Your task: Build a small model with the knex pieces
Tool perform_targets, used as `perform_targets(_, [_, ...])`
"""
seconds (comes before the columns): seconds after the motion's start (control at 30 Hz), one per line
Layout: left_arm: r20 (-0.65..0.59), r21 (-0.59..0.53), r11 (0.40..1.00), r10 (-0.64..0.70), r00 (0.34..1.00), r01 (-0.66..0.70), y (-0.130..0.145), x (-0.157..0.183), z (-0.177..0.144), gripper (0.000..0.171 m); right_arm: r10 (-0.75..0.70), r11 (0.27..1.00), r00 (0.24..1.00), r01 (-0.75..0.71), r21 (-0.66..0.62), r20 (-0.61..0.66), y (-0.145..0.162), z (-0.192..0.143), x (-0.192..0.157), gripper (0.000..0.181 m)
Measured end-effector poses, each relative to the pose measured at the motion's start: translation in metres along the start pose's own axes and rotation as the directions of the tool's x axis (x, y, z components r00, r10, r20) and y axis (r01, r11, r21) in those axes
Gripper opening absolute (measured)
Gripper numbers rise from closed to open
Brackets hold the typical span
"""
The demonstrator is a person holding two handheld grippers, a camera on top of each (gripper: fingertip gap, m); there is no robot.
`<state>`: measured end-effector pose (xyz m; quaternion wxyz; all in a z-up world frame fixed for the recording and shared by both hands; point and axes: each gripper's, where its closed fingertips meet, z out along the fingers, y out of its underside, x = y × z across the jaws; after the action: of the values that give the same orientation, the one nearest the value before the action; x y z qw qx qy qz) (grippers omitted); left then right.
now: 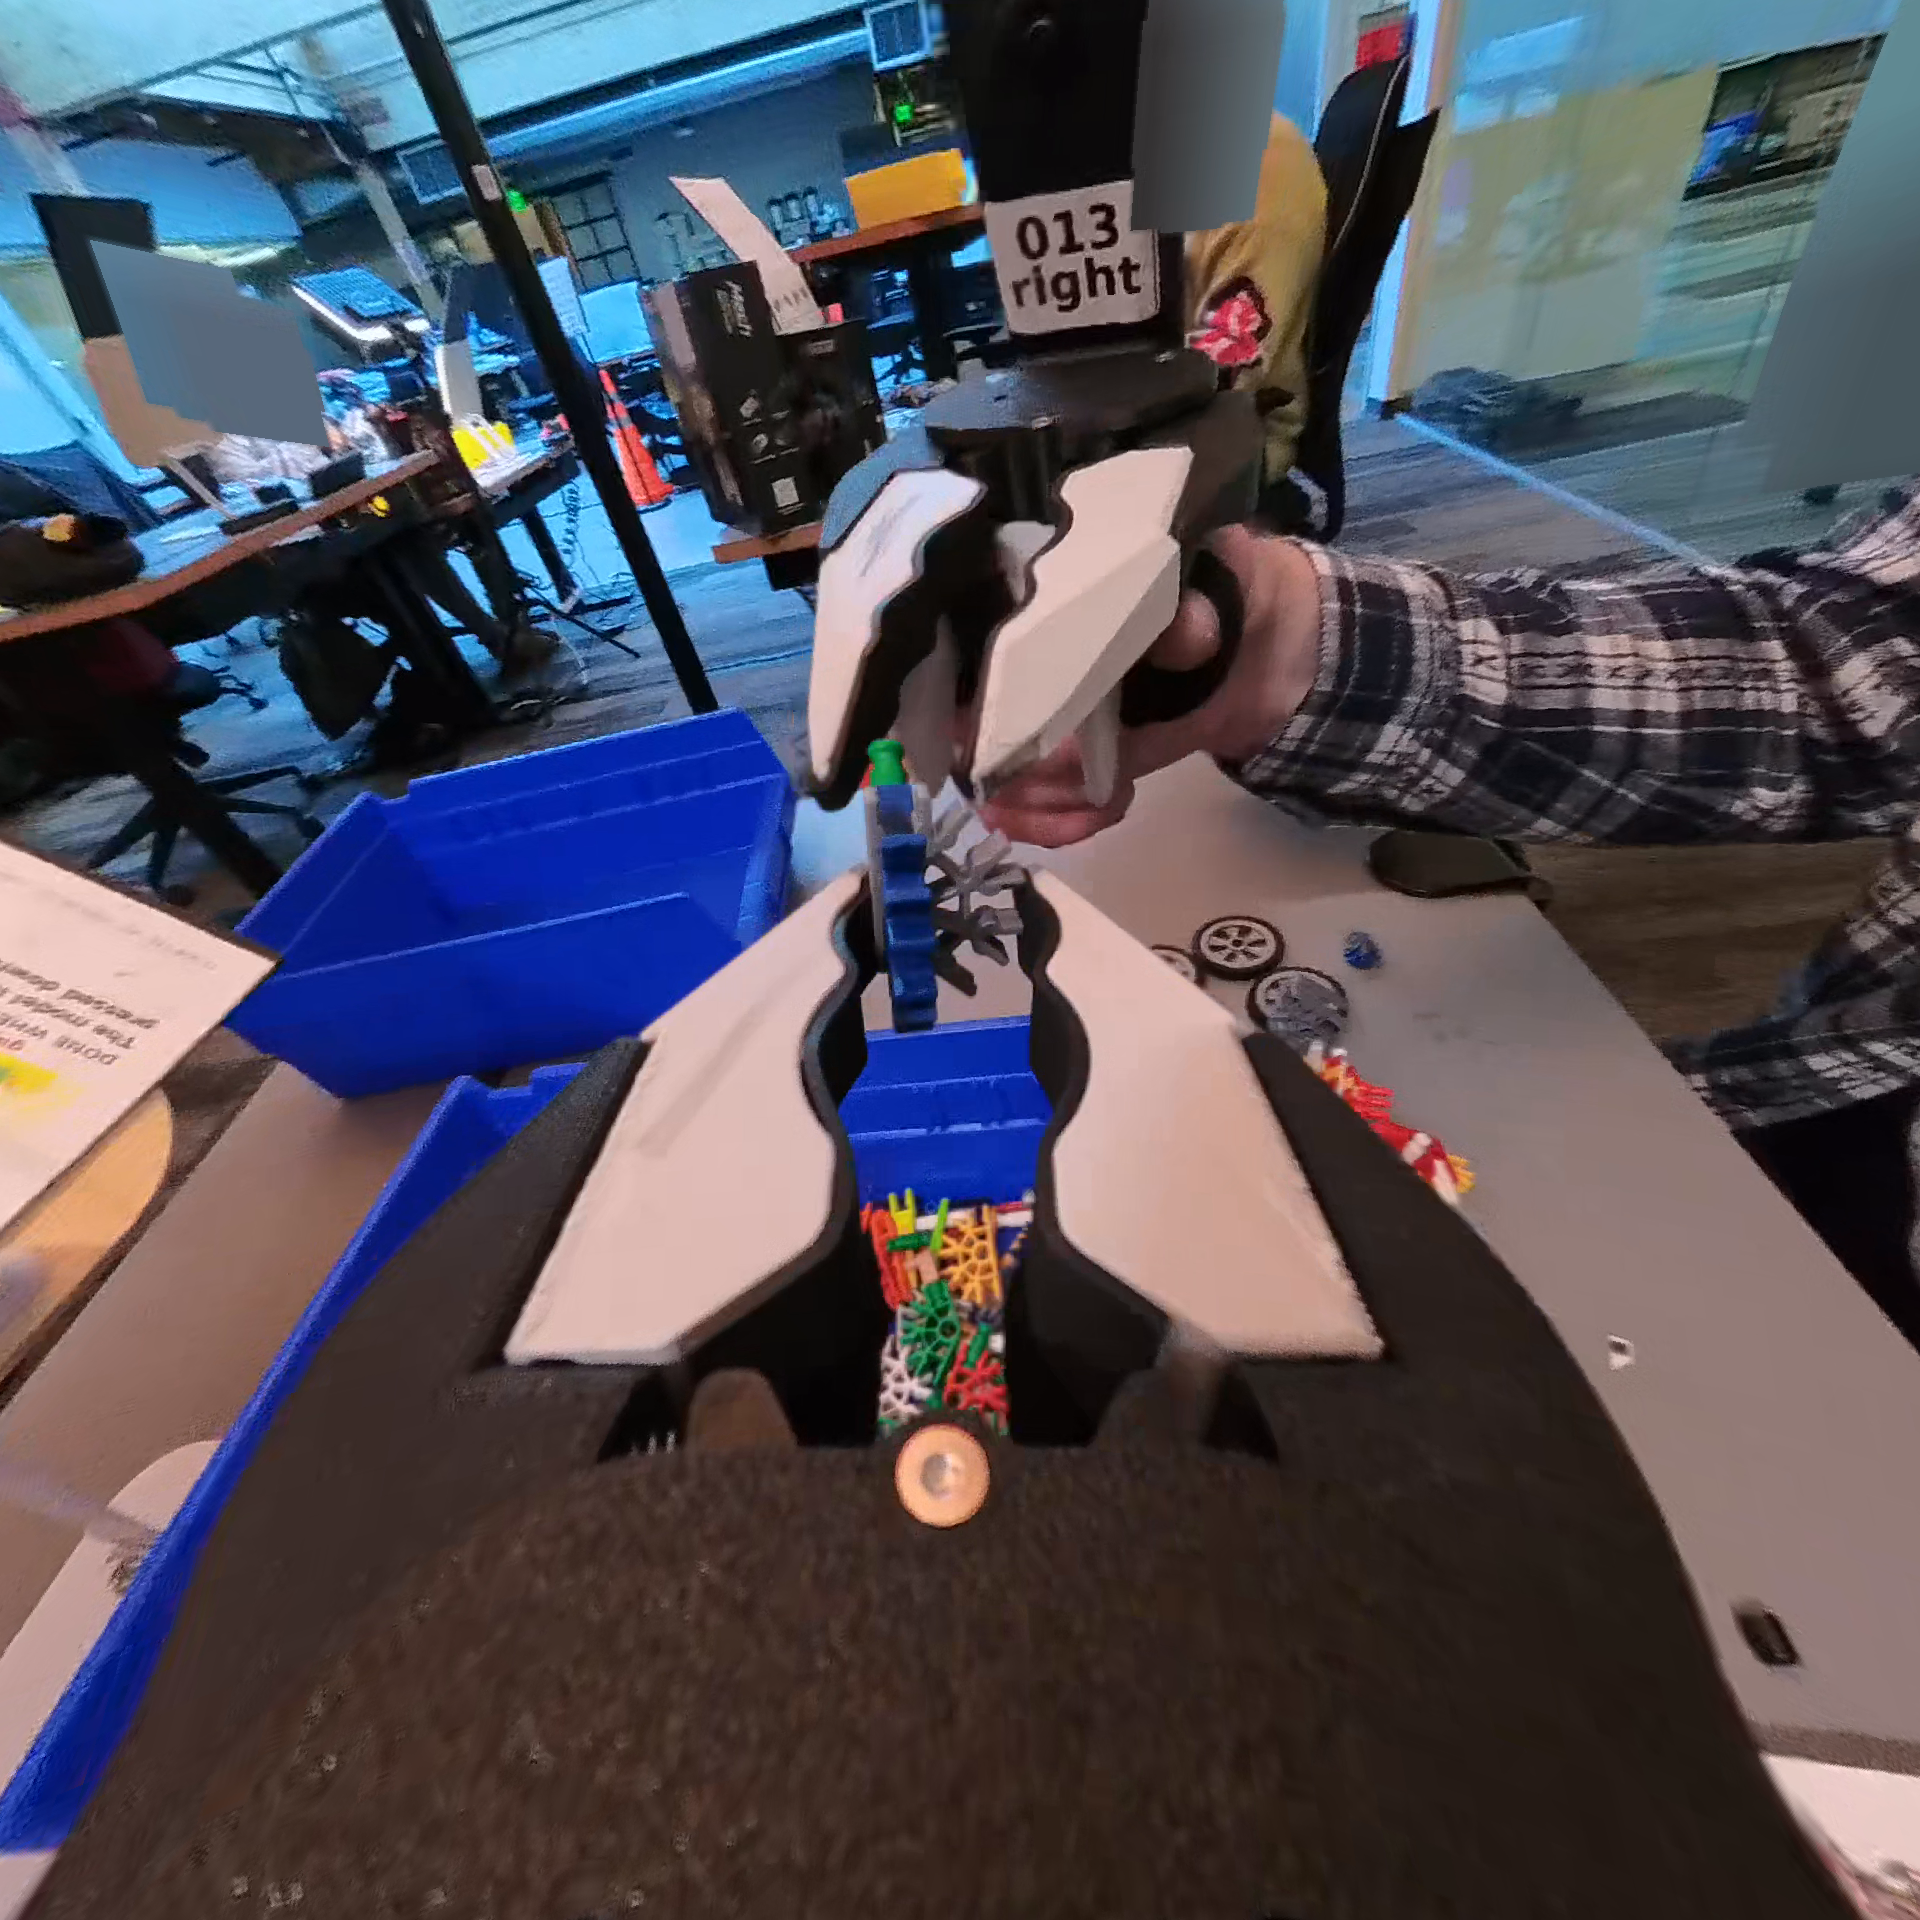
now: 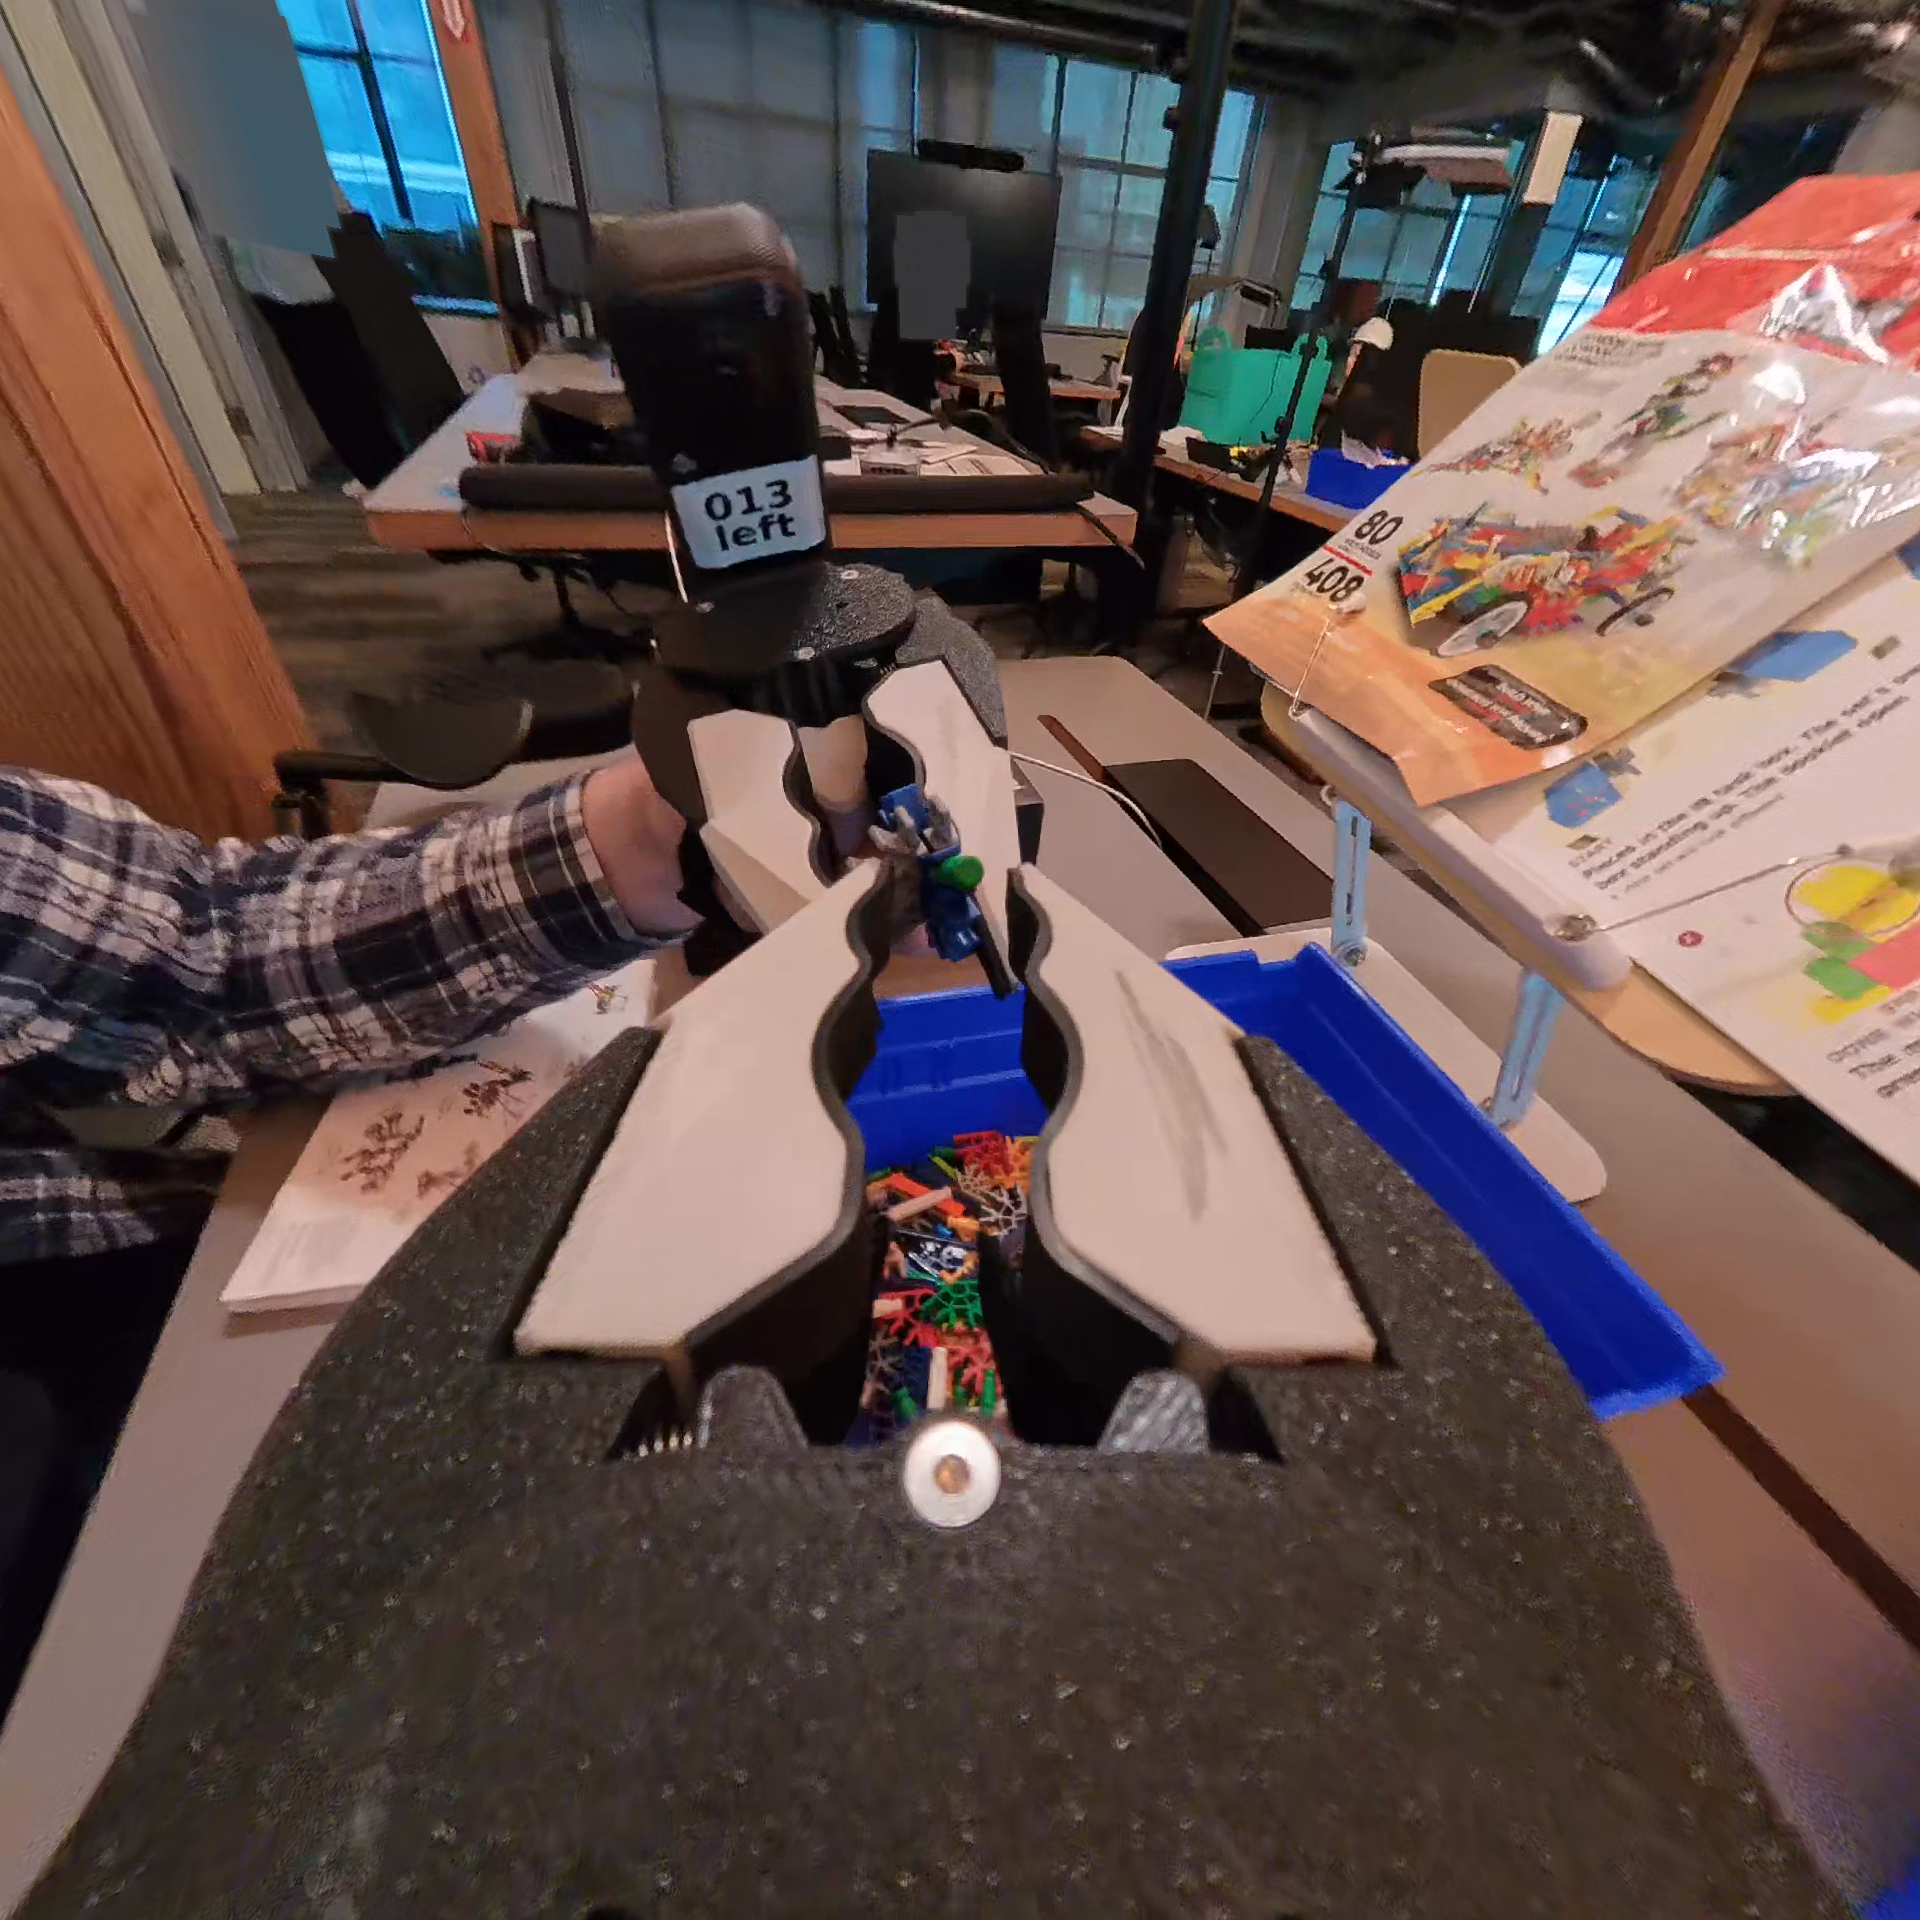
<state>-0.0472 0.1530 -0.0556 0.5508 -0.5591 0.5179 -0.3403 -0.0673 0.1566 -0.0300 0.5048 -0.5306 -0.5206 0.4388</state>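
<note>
Bearing white labels, both hand-held grippers (image 1: 945, 899) (image 2: 940, 904) seemingly pinch one small assembly (image 1: 914, 914).

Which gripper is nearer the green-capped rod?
Right. The right gripper has its fingertips at the green-capped rod, atop the small blue and grey assembly. The left gripper is lower, with its fingers around the assembly's blue gear, above the blue bin.

We see matt, grainy black foam-like gripper (image 1: 940, 894) body w/ smooth white fingers (image 1: 727, 1122); glossy blue plastic bin (image 2: 1455, 1164); smooth matt grey table (image 1: 1621, 1226).
</note>
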Motion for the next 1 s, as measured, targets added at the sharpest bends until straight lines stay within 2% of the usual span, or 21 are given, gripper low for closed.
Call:
perform_targets(0.1, [-0.090, 0.014, 0.999, -0.036, 0.995, 0.037, -0.003, 0.014, 0.001, 0.022, -0.076, 0.996, 0.997, 0.076, -0.050, 0.000, 0.003, 0.001, -0.005, 0.016])
perform_targets(0.2, [-0.121, 0.018, 0.997, -0.068, 0.990, 0.070, -0.003, 0.016, 0.000, 0.022, -0.168, 0.981, 0.986, 0.166, -0.101, -0.016, 0.004, 0.001, -0.009, 0.008])
perform_targets(0.4, [-0.110, -0.031, 0.996, -0.086, 0.990, 0.083, 0.003, 0.015, 0.004, 0.022, -0.291, 0.938, 0.954, 0.271, -0.218, -0.067, 0.007, 0.001, -0.007, 0.007])
perform_targets(0.63, [-0.047, -0.104, 0.989, -0.108, 0.993, 0.103, 0.014, 0.007, 0.010, 0.020, -0.478, 0.827, 0.870, 0.401, -0.393, -0.118, 0.014, 0.003, -0.001, 0.008])
perform_targets(0.8, [-0.041, -0.105, 0.989, -0.107, 0.993, 0.102, 0.012, 0.007, 0.011, 0.020, -0.528, 0.792, 0.839, 0.430, -0.434, -0.133, 0.012, 0.003, 0.000, 0.012])
perform_targets(1.0, [-0.037, -0.136, 0.987, -0.092, 0.995, 0.086, 0.016, 0.009, 0.012, 0.020, -0.531, 0.780, 0.841, 0.436, -0.449, -0.105, 0.014, 0.002, -0.001, 0.010])
